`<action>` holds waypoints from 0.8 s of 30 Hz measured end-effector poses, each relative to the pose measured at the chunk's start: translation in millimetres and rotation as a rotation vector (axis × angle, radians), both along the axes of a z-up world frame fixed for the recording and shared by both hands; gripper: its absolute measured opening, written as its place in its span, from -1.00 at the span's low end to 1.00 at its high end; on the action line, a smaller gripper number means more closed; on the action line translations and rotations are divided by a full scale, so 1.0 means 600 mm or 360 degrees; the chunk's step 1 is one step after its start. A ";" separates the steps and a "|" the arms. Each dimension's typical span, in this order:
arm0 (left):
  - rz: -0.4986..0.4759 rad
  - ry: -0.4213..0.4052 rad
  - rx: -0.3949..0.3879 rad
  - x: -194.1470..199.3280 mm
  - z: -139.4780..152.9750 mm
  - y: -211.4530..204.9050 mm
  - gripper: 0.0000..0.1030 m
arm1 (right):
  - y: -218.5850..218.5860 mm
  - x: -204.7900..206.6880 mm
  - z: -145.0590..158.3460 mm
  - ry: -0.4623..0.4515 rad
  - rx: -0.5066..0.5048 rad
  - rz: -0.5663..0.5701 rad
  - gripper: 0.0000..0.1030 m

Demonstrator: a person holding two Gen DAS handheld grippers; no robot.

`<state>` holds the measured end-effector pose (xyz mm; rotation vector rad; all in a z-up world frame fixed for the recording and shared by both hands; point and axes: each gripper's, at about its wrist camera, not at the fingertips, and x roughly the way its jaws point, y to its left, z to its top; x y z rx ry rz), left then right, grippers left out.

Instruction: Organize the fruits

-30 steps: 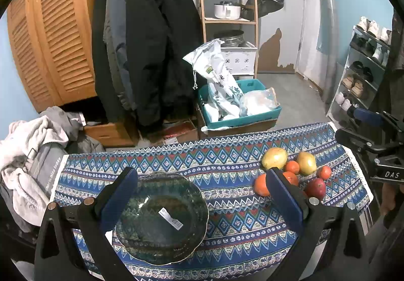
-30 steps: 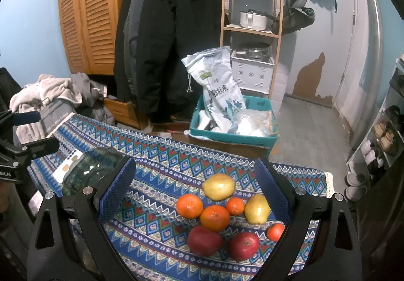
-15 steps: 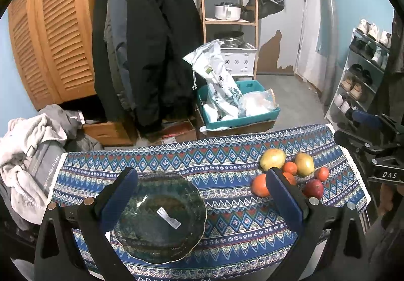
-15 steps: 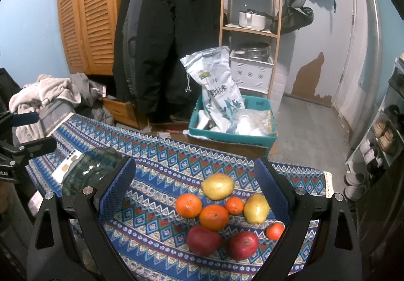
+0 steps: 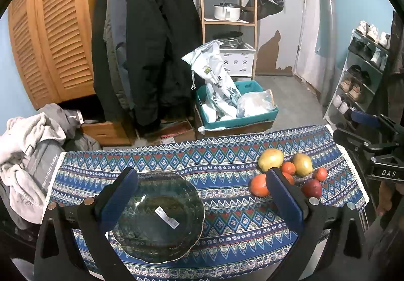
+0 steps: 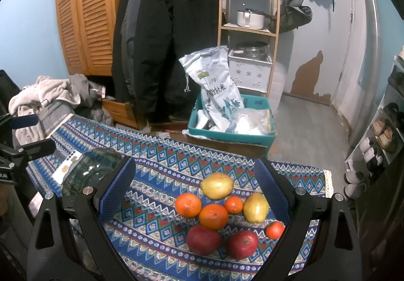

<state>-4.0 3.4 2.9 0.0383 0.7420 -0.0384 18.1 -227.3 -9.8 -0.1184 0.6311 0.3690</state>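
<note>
Both tongs are wide apart & hold nothing. The left tongs (image 5: 200,188) hang over the counter (image 5: 227,228), w/ the green glass bowl (image 5: 157,216) right between the fingers, a bit below. The fruit pile (image 6: 222,212) lies between the fingers of the right tongs (image 6: 194,183), just under them: 2 red apples nearest, oranges in the middle, 2 yellow fruits past them.

We see a glossy dark glass bowl (image 5: 161,218) on a matt woven tablecloth (image 5: 227,225) (patterned), and smooth-skinned shiny apples (image 6: 242,243).
</note>
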 end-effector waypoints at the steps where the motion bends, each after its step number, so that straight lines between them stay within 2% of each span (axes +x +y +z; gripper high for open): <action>1: -0.0001 0.0000 0.0001 0.000 0.000 0.000 0.98 | 0.002 0.000 0.000 0.0001 0.0000 -0.0001 0.81; 24: -0.0003 0.0003 -0.0009 -0.003 -0.003 -0.003 0.98 | -0.006 0.004 0.003 0.0003 -0.0002 -0.0003 0.81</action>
